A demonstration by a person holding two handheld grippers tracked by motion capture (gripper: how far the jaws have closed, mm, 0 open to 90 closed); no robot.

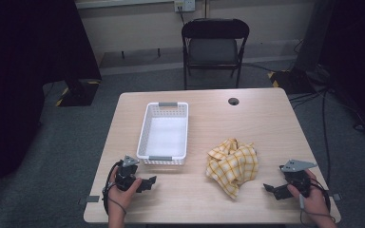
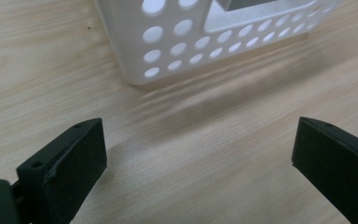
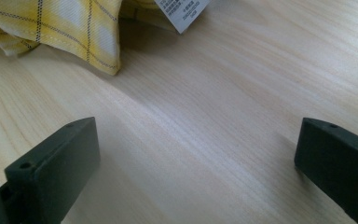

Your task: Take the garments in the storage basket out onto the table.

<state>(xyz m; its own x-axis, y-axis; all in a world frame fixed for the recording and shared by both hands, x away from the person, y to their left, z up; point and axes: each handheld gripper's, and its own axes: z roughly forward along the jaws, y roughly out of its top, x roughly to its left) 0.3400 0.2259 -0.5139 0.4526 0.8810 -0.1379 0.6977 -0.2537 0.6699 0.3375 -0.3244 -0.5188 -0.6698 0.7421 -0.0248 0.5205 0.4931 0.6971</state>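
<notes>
We hold the left tool (image 1: 148, 183) near a white basket (image 1: 164, 134) and the right tool (image 1: 269, 188) near a crumpled yellow checked cloth (image 1: 233, 164), both with jaws apart and empty.

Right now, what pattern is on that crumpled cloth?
Yellow and white check with thin dark lines on the cloth, clearest in the right gripper view.

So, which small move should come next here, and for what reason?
Probably the right gripper should ease forward to the crumpled yellow checked cloth. Its jaws stand open over bare table, the cloth lies just ahead, untouched, and the white basket beside it is empty. The left gripper waits open near the basket.
</notes>
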